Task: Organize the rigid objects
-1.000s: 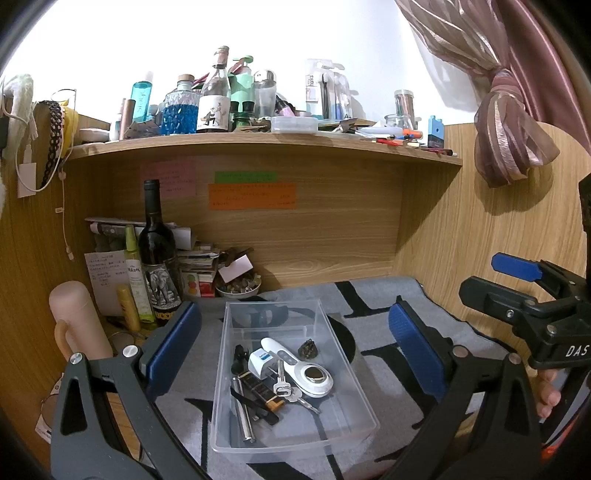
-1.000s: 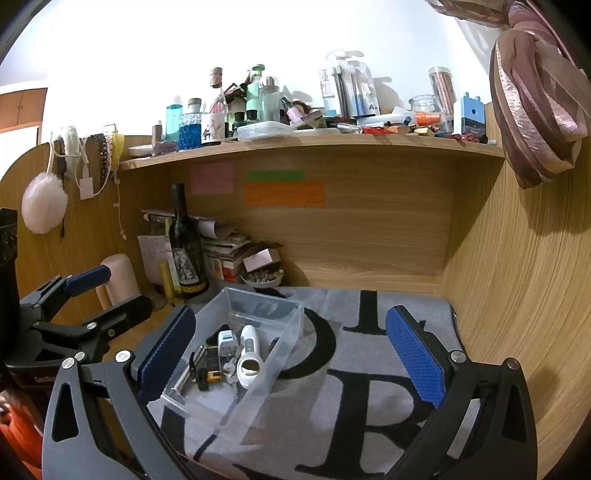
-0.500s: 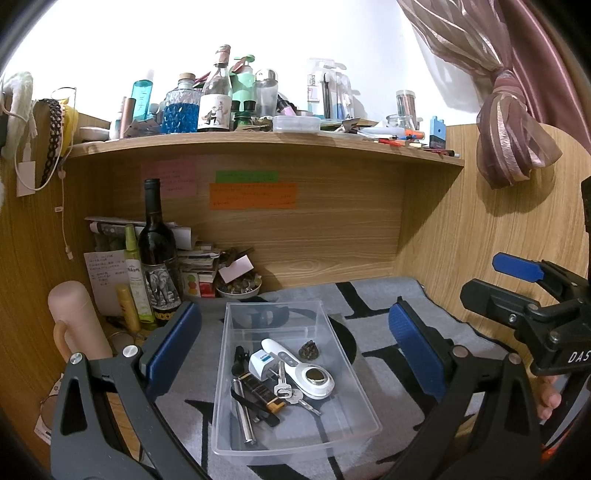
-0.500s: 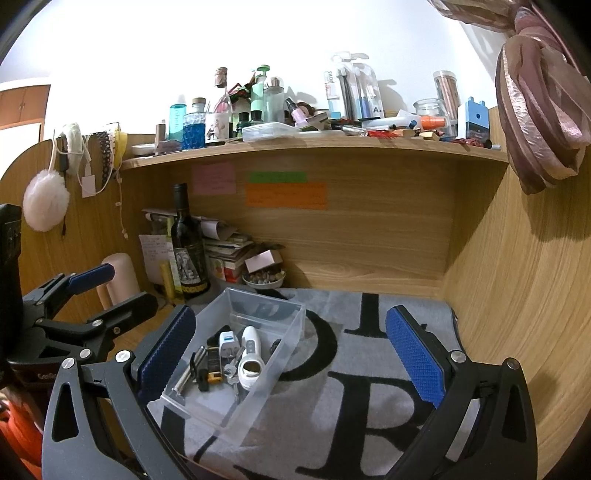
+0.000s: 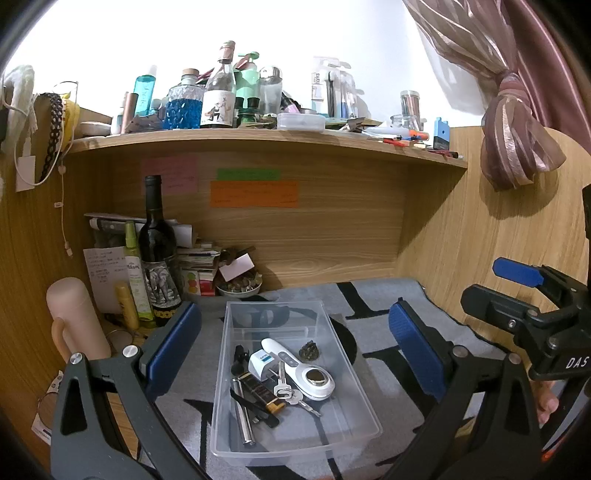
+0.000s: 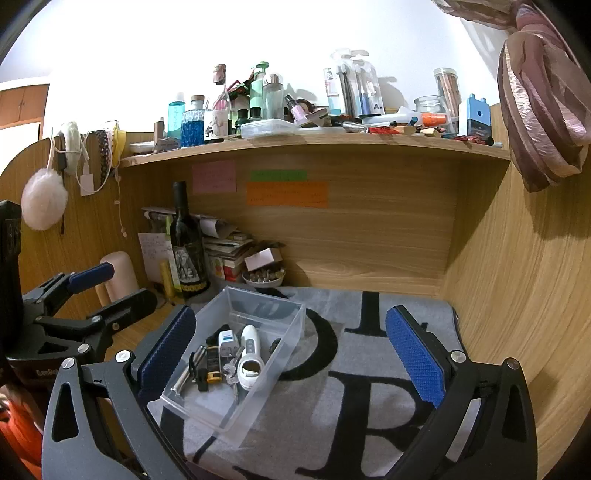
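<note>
Both hand-held grippers, left [image 5: 293,345] and right [image 6: 290,349], hang open and empty, barely shifted from a second ago; the clear plastic bin [image 5: 347,373] on the bench mat [image 6: 369,369] already holds the keys [image 5: 286,389], thermometer [image 5: 306,373] and charger [image 5: 260,363], suggesting sorting is finished.

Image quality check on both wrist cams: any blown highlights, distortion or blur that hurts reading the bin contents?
Left wrist: the wall above the shelf is blown out white, fisheye bows that shelf, yet the clear bin and its small items stay sharp. Right wrist: same overexposed wall and dark corner vignette; the bin sits smaller and off to the left, its contents slightly softer, keys hard to separate.
</note>
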`<state>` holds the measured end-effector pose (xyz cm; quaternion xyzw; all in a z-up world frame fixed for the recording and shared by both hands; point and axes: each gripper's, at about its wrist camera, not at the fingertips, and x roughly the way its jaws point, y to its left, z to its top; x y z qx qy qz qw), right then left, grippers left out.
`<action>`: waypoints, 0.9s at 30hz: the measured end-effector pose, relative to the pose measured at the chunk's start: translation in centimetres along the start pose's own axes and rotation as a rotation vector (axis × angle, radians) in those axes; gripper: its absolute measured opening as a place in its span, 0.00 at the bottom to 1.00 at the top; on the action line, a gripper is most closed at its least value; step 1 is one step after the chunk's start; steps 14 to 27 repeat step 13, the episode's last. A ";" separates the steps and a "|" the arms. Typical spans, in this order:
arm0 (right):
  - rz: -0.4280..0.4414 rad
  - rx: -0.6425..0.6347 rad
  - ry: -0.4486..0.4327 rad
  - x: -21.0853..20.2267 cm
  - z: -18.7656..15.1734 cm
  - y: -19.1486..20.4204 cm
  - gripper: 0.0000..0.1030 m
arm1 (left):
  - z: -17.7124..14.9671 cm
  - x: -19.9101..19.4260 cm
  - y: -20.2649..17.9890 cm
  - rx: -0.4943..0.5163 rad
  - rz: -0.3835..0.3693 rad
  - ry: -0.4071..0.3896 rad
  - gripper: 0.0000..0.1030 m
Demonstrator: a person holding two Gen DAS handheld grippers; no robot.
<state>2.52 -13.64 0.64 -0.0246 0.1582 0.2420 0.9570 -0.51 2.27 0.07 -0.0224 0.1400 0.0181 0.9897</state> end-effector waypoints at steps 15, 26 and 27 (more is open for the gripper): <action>-0.001 0.011 0.011 0.7 -0.3 0.0 1.00 | -0.2 0.1 -0.3 0.003 -0.028 0.009 1.00; -0.001 0.011 0.011 0.7 -0.3 0.0 1.00 | -0.2 0.1 -0.3 0.003 -0.028 0.009 1.00; -0.001 0.011 0.011 0.7 -0.3 0.0 1.00 | -0.2 0.1 -0.3 0.003 -0.028 0.009 1.00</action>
